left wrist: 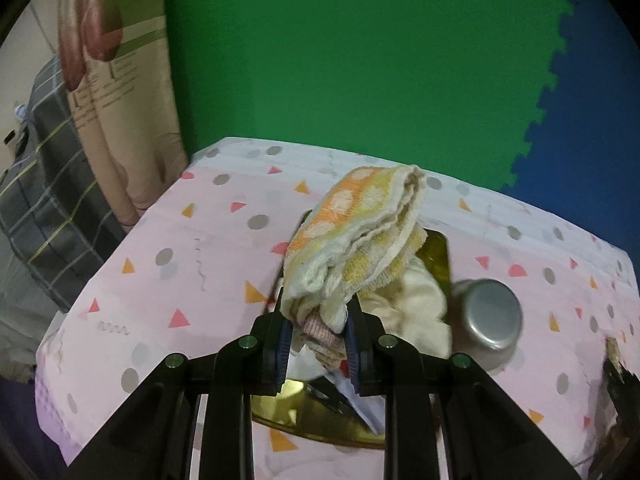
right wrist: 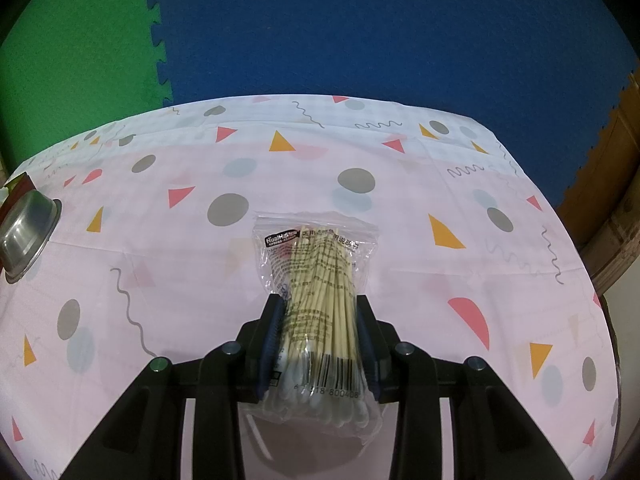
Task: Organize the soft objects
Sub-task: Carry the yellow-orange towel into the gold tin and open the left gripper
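Left gripper (left wrist: 318, 334) clamps towel (left wrist: 356, 236); right gripper (right wrist: 320, 340) clamps swab pack (right wrist: 316, 280); pink tablecloth (right wrist: 400, 208), green-blue foam wall (right wrist: 360, 20).

Clear bag of cotton swabs (right wrist: 316, 304), centre of my right wrist view: a dark label at its upper left reads "HualH", the following letters too small to make out. Printed characters beside it are illegible. Near the bag's lower edge, under a barcode, I read the partial digits "918 600466". Poster (left wrist: 116, 80), upper left of my left wrist view: text blurred, unreadable.
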Motion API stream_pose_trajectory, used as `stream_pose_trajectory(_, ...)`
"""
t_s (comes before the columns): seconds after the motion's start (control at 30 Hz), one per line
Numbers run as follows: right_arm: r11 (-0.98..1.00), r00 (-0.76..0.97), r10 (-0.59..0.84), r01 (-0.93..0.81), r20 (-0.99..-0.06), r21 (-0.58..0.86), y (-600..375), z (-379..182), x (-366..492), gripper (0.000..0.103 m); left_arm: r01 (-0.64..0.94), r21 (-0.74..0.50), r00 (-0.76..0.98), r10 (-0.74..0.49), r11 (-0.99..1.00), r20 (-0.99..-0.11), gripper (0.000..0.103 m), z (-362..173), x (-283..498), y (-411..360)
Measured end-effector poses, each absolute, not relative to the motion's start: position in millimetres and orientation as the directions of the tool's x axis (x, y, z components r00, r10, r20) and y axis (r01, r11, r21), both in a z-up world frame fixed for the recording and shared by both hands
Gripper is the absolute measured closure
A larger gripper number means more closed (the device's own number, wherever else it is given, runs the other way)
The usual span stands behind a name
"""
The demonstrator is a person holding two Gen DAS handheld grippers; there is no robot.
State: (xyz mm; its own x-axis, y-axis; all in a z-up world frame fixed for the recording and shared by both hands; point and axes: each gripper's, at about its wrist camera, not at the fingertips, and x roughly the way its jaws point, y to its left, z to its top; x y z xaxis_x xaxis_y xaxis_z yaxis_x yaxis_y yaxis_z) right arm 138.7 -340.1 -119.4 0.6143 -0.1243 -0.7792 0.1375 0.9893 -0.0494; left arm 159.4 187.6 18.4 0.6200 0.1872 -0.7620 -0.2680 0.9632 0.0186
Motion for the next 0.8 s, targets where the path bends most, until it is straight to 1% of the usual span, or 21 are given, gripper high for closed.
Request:
stream_pose_trajectory(0.17,0.989,0.614,-0.125,0.138,-0.779,-0.05,-340.0,-119.1,138.6,0.066,-0.293,0.016,0.586,0.193,0.956,-0.787,0.082,0.9,169.7,201.3)
stream_pose_trajectory(0.43,0.989,0.614,-0.126,0.137,-0.779,-0.051,-339.9,-119.3,138.5,0.066,-0.254,0.045,0.535,0.179,0.966,-0.826,0.082,-34.6,189.7,195.3)
stream_pose_trajectory(0.57,0.989,0.614,-0.125,0.137,-0.779,-0.051,-339.9,-119.5,138.6,0.066,-0.248,0.061,0.526,0.187,0.967,-0.83,0.081,-44.9,194.3,192.7)
stream_pose_trajectory(0.67,0.989,0.614,-0.126,0.137,-0.779,-0.052,-339.8,-119.6,138.8,0.066,-0.244,0.075,0.526,0.197,0.967,-0.827,0.079,-46.7,195.3,192.2)
stream_pose_trajectory(0.7,0.989,0.614,-0.126,0.137,-0.779,-0.052,-339.8,-119.6,138.8,0.066,-0.245,0.076,0.526,0.198,0.967,-0.827,0.075,-46.6,195.4,192.6)
stream_pose_trajectory(0.8,0.989,0.614,-0.125,0.137,-0.779,-0.051,-340.7,-119.9,138.6,0.066,-0.241,0.079,0.524,0.198,0.967,-0.828,0.073,-45.6,195.1,192.7)
